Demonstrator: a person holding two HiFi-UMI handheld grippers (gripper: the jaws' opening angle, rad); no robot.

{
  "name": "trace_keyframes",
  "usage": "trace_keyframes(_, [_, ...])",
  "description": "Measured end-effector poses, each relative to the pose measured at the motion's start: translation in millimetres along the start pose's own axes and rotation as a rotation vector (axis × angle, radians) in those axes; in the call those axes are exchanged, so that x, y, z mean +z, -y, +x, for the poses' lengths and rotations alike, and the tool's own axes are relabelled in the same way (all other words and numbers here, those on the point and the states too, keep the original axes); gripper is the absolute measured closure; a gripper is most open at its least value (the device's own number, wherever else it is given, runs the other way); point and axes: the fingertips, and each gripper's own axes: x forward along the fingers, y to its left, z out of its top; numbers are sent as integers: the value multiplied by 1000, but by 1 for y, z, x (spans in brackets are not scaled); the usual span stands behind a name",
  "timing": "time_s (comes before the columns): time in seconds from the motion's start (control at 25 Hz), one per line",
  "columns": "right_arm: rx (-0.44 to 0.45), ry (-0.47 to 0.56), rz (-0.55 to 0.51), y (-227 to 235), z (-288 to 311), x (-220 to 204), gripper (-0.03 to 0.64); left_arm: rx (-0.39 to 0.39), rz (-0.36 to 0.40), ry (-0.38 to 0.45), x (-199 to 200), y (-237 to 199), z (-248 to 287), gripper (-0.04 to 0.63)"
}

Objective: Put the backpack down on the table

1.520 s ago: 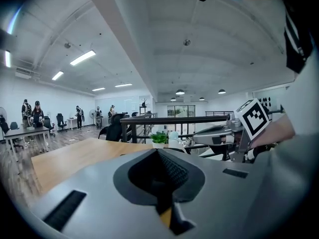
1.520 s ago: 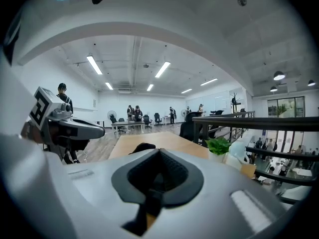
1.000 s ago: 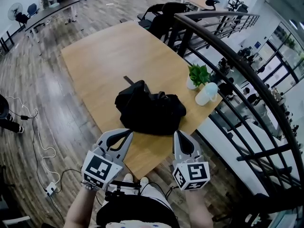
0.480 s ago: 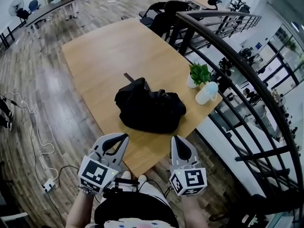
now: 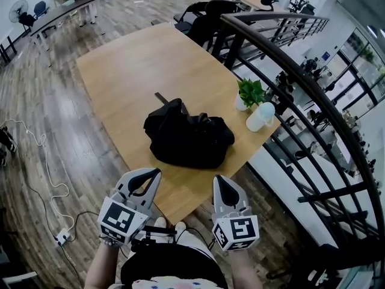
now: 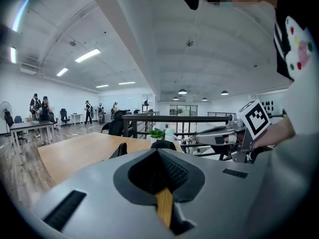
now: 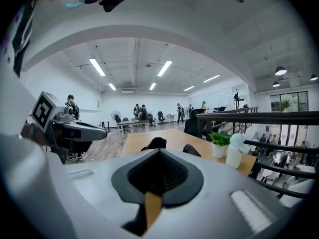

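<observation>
**Inspector:** Head view. What do you find?

**Operator:** The backpack (image 5: 188,138) lies slumped on the desk (image 5: 144,59), close to the edge nearest me and fully carried by the top. My left tool (image 5: 155,173) and right tool (image 5: 218,180) hang just off that edge, well clear of the bag. A potted plant (image 5: 251,93) and a white bottle (image 5: 260,118) stand beside the bag on the railing side. I see no contact between them and the bag.

**Inspector:** Left gripper view?

**Operator:** The jaws are closed on each other with nothing between them. Beyond the tips only the dark top of the backpack (image 6: 163,144) shows, with the desk behind it.

**Inspector:** Right gripper view?

**Operator:** Same finding. The jaws are together and empty, and the backpack (image 7: 157,142) rises just past them.

**Inspector:** Which step is in hand?

**Operator:** I judge the put-down complete. The bag is at rest and both tools are free of it. The next move calls only for keeping clear. If the bag needed shifting, I would open one tool onto a strap and mind the plant and the bottle.
</observation>
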Motion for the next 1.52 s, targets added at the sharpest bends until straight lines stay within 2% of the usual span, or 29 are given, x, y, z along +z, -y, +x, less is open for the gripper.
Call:
trace_keyframes(0.28, [1,-9,-2,-3,1,0,607,2,-16,5,2,-2,3,589])
trace_keyframes(1.52, [5,-42,9,-4,5,-7,607,-18,1,-19,-4,1,9,589])
